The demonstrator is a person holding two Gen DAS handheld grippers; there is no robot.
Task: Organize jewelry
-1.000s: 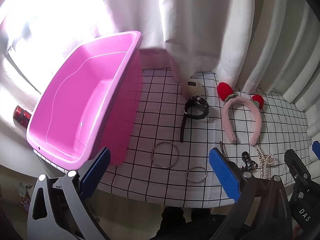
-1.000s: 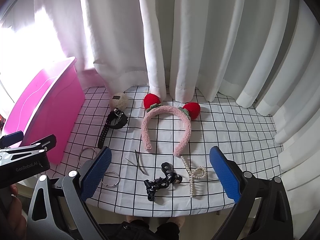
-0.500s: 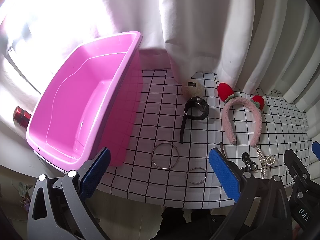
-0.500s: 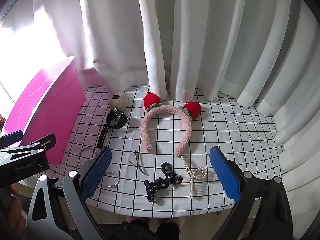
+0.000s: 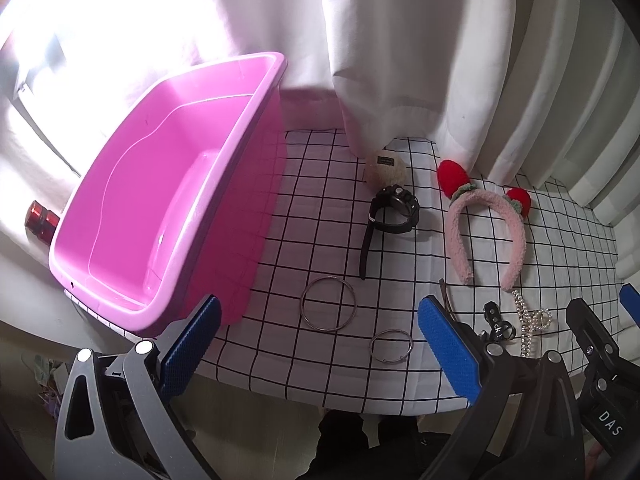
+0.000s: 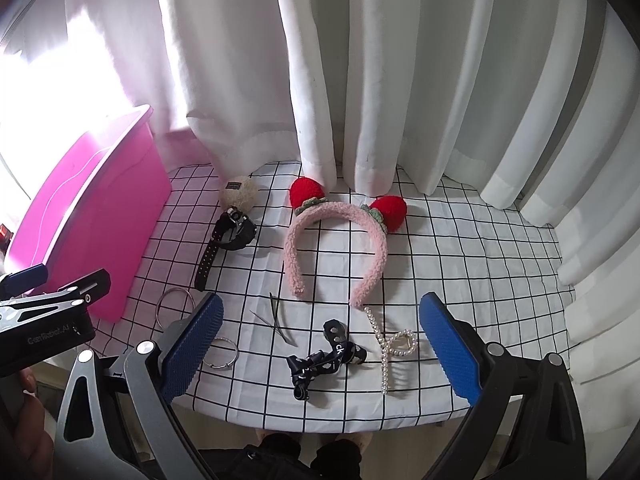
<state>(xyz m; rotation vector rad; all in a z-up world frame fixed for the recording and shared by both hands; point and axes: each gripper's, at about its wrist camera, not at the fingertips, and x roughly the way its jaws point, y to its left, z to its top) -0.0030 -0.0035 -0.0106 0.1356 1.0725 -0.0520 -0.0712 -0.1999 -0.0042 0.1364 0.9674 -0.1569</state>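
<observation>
Nothing has yet been picked up: the left gripper and the right gripper are both held above the near edge of the black-and-white checked cloth with jaws spread wide and empty, so the opening step of the sorting is judged to be in hand. The glossy pink plastic tub, seemingly empty, stands on the left of the cloth, and the jewelry is laid out to its right: a large silver metal bangle, a smaller silver ring, a black wristwatch, a fluffy pink headband with red strawberries, a white pearl clip and a dark blue dotted ribbon bow. A descent onto one piece and a closing of the jaws would be called for next. In the left view the bow and a thin metal hairpin are partly hidden behind a pad; the round cream fuzzy item cannot be identified.
</observation>
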